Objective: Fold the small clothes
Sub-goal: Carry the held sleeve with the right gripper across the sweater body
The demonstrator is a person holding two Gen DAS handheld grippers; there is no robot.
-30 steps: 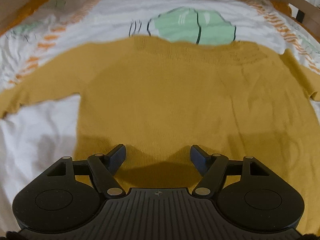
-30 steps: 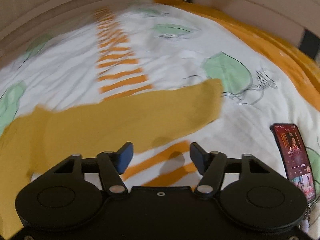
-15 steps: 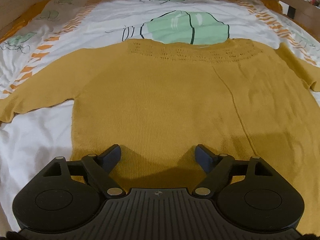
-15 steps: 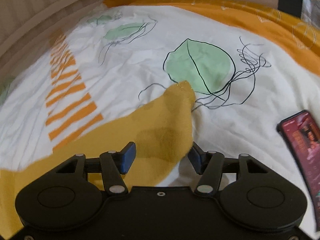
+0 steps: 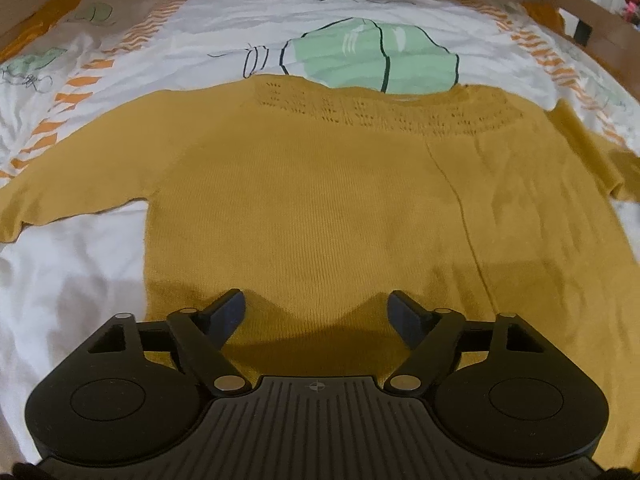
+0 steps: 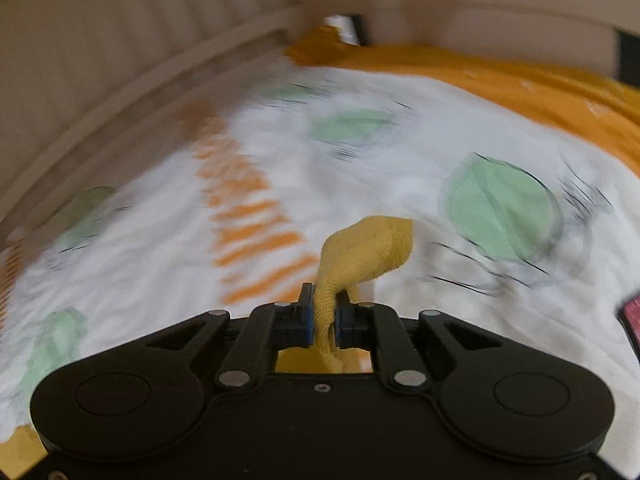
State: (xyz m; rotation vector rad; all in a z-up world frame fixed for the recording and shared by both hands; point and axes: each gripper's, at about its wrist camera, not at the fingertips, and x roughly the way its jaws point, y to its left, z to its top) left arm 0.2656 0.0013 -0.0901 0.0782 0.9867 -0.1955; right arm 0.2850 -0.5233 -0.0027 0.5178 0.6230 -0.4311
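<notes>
A small mustard-yellow knit sweater (image 5: pixel 320 200) lies flat on the bed, neckline away from me, left sleeve spread out to the left (image 5: pixel 60 184). My left gripper (image 5: pixel 318 308) is open and empty, hovering over the sweater's bottom hem. My right gripper (image 6: pixel 324 312) is shut on the end of the sweater's right sleeve (image 6: pixel 368 248), which bunches up and sticks out beyond the jaws, lifted off the sheet. The right wrist view is motion-blurred.
The bed sheet (image 5: pixel 200 52) is white with green shapes and orange stripes. A wooden bed rail (image 6: pixel 140 80) runs along the far side. The edge of a phone (image 6: pixel 632 316) lies on the sheet at the right. An orange blanket edge (image 6: pixel 520 88) borders the sheet.
My right gripper moved onto the sleeve end, closed on it and lifted it. My left gripper stayed open over the hem, shifting only slightly.
</notes>
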